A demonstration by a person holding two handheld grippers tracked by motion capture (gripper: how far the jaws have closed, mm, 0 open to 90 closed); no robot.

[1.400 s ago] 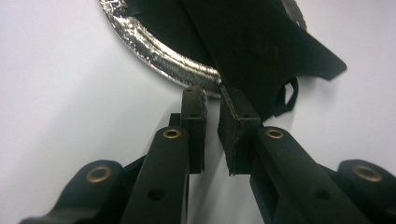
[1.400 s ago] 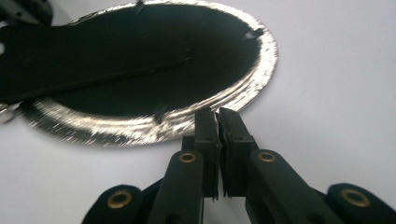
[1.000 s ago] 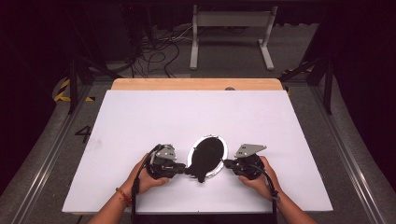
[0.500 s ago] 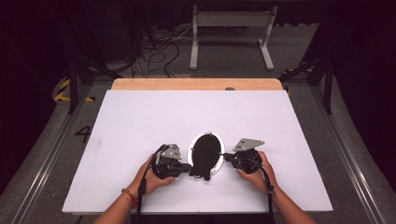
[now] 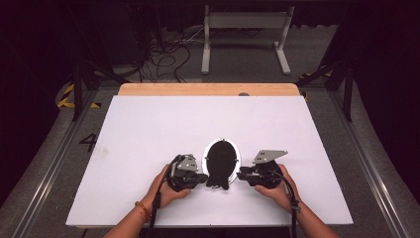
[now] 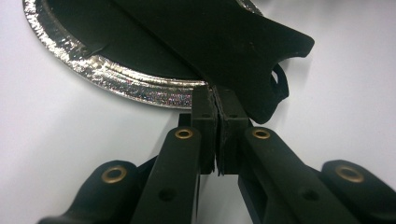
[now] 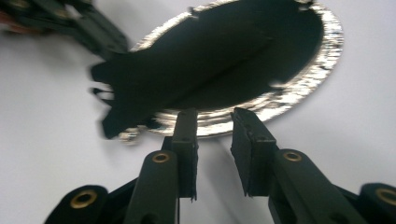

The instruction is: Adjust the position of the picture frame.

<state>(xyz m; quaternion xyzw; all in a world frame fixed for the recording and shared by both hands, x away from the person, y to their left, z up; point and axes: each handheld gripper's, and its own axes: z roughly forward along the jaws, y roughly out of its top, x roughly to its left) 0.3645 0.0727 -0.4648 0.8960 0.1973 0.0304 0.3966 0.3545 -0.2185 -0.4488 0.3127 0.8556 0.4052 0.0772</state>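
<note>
On the white bench (image 5: 148, 129), the left hand-held gripper (image 5: 204, 177) lies low near the front edge, held in the person's left hand (image 5: 166, 187), its jaws pointing toward the middle of the bench. In the left gripper view its jaws are pressed together, pinching the edge of a black cloth piece (image 6: 224, 51) right where that piece hangs over the foil rim; no gap shows between the pads.

Just right of it sits an oval silver foil tray (image 5: 236, 157), at the middle of the bench's near half. Its long axis runs from the near edge of the bench toward the far edge, tipped very slightly. The black cloth piece (image 5: 221, 159) covers the inside of the tray and follows the same line; its narrower, notched end points toward the person and spills over the near rim onto the bench.

Right of the tray, the right hand-held gripper (image 5: 240, 175) is held in the right hand (image 5: 275, 187), jaws pointing at the tray's near right rim. In the right gripper view its jaws have just been opening and now stand apart with bare bench between them, their tips just short of the foil rim (image 7: 299, 93), gripping nothing.
</note>
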